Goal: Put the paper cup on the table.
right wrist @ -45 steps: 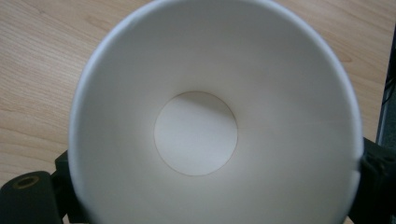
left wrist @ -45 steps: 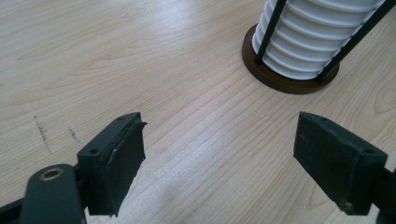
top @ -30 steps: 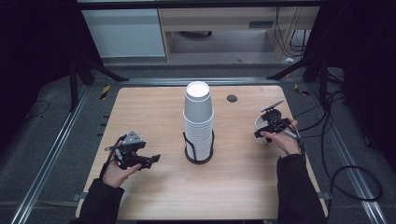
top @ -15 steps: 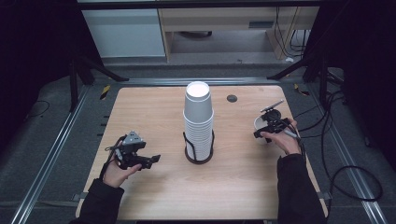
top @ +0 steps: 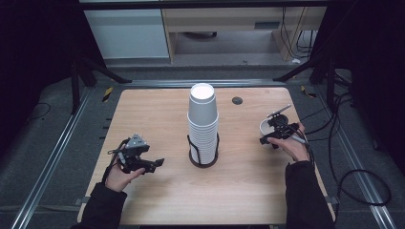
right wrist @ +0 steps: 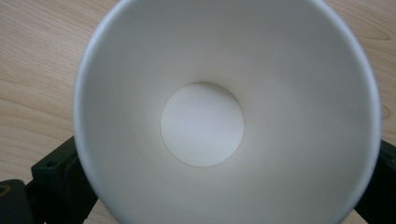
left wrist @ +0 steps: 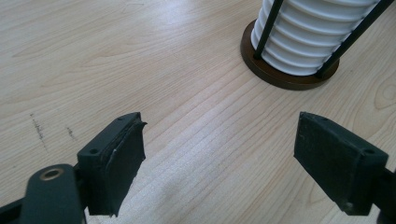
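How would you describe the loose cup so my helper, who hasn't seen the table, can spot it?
Find the wooden table and the tall stack of white cups in a black holder at its middle. Look toward the table's right edge, where the right gripper grips a single white paper cup. Unlike the stacked cups, it stands alone, mouth open upward.

White cup (top: pixel 265 127) in right tongs (top: pixel 272 137)

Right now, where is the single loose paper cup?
In the high view the paper cup sits near the table's right edge, in the right gripper, well right of the cup stack; the right gripper view looks straight into its empty inside.
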The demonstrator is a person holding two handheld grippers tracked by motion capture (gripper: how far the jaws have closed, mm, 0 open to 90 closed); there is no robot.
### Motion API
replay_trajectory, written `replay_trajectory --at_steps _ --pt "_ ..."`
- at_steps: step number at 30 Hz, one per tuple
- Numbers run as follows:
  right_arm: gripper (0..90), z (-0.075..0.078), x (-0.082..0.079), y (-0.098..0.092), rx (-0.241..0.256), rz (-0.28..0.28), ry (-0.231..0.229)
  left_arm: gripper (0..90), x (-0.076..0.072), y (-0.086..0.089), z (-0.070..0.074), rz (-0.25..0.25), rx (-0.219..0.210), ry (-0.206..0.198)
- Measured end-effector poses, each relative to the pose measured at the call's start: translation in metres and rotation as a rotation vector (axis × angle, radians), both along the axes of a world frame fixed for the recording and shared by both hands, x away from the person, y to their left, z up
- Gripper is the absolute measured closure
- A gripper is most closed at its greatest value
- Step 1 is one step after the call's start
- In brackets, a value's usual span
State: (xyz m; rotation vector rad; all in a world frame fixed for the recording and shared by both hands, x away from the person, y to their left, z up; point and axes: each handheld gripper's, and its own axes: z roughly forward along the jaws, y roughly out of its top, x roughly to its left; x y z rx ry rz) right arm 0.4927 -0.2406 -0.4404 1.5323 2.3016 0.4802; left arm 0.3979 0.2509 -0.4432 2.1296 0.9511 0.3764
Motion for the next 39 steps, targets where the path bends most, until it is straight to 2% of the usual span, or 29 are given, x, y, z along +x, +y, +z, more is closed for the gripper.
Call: replay_trajectory --at_steps 2,5,13,16,19,24,27,29,30,33,35,37,39 --pt "1.5 0.001 -0.003 0.002 -0.011 0.012 0.000 15.6 0.000 0.000 0.000 -0.001 0.000 0.000" --pt "2.4 0.004 -0.007 0.001 0.003 0.009 -0.031 15.6 0.000 0.000 0.000 -0.002 0.000 0.000" --pt "1.4 0.006 -0.022 -0.001 0.017 0.007 -0.038 15.6 -0.002 -0.002 0.000 -0.008 0.008 -0.002" --pt "1.6 0.007 -0.029 -0.001 0.029 0.010 -0.049 15.6 -0.002 -0.003 0.000 -0.009 0.010 -0.002" --pt "1.7 0.006 -0.037 -0.002 0.012 0.007 -0.050 15.6 -0.002 -0.003 0.001 -0.007 0.007 -0.005" --pt "2.3 0.009 -0.054 -0.002 0.028 0.012 -0.090 16.0 -0.003 -0.001 0.002 0.002 0.005 -0.013" --pt "2.6 0.009 -0.069 -0.001 0.060 0.022 -0.154 16.5 -0.004 0.000 0.004 0.008 0.004 -0.024" --pt "3.9 0.010 -0.080 -0.002 0.081 0.028 -0.220 16.8 -0.004 0.002 0.005 0.017 0.000 -0.028" --pt "5.1 0.010 -0.087 -0.003 0.110 0.030 -0.260 17.3 -0.004 0.003 0.005 0.020 0.001 -0.030" --pt "4.7 0.012 -0.100 -0.007 0.161 0.043 -0.326 18.4 -0.004 0.005 0.006 0.033 -0.002 -0.035" --pt "4.7 0.014 -0.110 -0.010 0.212 0.054 -0.372 18.8 -0.005 0.006 0.006 0.037 -0.004 -0.042" --pt "4.9 0.014 -0.118 -0.013 0.244 0.067 -0.427 19.3 -0.006 0.007 0.007 0.044 -0.006 -0.048" --pt "4.8 0.014 -0.126 -0.015 0.255 0.072 -0.472 19.8 -0.006 0.008 0.007 0.050 -0.004 -0.052"
